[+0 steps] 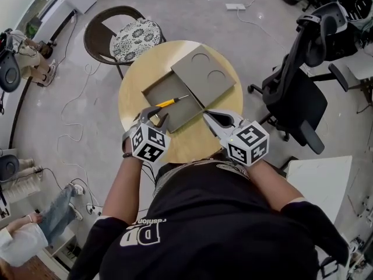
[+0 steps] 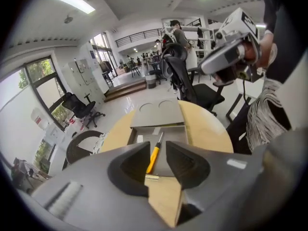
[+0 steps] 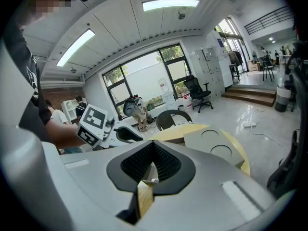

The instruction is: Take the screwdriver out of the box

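Left tool: jaws about half open, nothing in them. It hangs just short of the box's near edge, tips pitched forward and down. Through the jaw gap I see the screwdriver straight ahead, running nearly along the tool's axis. I read that as lining up on the handle; no contact yet.

Right tool: jaws closed tip to tip and empty. It sits to the right of the left tool at about the same reach, tips near the box's near-right corner. My guess is it's parked clear of the pick, or ready to pin the box.

The screwdriver lies flat on the floor of the box, yellow handle towards the left tool, shaft pointing away. The handle-first lie suits this approach.

Beyond the screwdriver and to the right, the lid is shifted off and seems to overlap the box's far side. That leaves the screwdriver reachable from above.

All of it sits on the round worktop, with bare wood under both tools.

Task not started, I'd say. Next: drop the left tool, straddle the handle, close, lift.

Risks:
- the round handle may roll off the jaws
- a light box may shift or lift with it
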`<state>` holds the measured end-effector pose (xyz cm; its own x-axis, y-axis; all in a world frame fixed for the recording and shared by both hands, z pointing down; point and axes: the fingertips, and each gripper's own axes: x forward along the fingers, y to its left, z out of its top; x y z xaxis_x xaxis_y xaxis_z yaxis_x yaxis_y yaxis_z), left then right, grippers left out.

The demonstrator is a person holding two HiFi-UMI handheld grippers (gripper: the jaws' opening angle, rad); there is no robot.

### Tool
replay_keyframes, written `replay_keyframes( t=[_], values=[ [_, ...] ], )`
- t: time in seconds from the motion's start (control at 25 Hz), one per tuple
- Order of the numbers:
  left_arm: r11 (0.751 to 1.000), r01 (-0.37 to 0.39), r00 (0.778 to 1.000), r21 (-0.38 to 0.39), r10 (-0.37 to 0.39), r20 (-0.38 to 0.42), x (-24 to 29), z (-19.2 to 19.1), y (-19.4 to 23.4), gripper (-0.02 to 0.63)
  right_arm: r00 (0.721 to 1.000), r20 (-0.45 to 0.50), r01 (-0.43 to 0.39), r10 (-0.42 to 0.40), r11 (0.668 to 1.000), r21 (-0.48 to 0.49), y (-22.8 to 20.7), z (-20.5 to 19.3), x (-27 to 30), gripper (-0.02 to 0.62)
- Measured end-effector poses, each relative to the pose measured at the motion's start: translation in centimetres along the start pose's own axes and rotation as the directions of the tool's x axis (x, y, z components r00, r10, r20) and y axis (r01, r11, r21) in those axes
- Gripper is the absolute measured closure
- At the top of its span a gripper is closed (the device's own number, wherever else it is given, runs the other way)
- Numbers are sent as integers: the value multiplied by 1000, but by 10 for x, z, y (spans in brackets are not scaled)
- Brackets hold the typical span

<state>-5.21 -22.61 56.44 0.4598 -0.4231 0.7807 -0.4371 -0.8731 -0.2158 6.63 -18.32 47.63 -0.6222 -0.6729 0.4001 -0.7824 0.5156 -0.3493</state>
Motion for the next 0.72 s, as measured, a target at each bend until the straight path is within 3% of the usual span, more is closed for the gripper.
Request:
replay_keyframes(
  t=[0.12,0.44,0.72],
  values=[
    [999,21,998,48,-18,-62,22,-16,-3,443,1000,-3,-1,1,1000,2,0,-2,1,595],
    [994,82,985,77,-69,-158,68,-41,-6,443,1000,-2,19,-19,1000,23,-11,-3,-3,595],
    [988,122,977,90,-103,-188,102,-43,-4,443,999,-6,51,-51,997,52,-22,-9,-11,595]
  ],
)
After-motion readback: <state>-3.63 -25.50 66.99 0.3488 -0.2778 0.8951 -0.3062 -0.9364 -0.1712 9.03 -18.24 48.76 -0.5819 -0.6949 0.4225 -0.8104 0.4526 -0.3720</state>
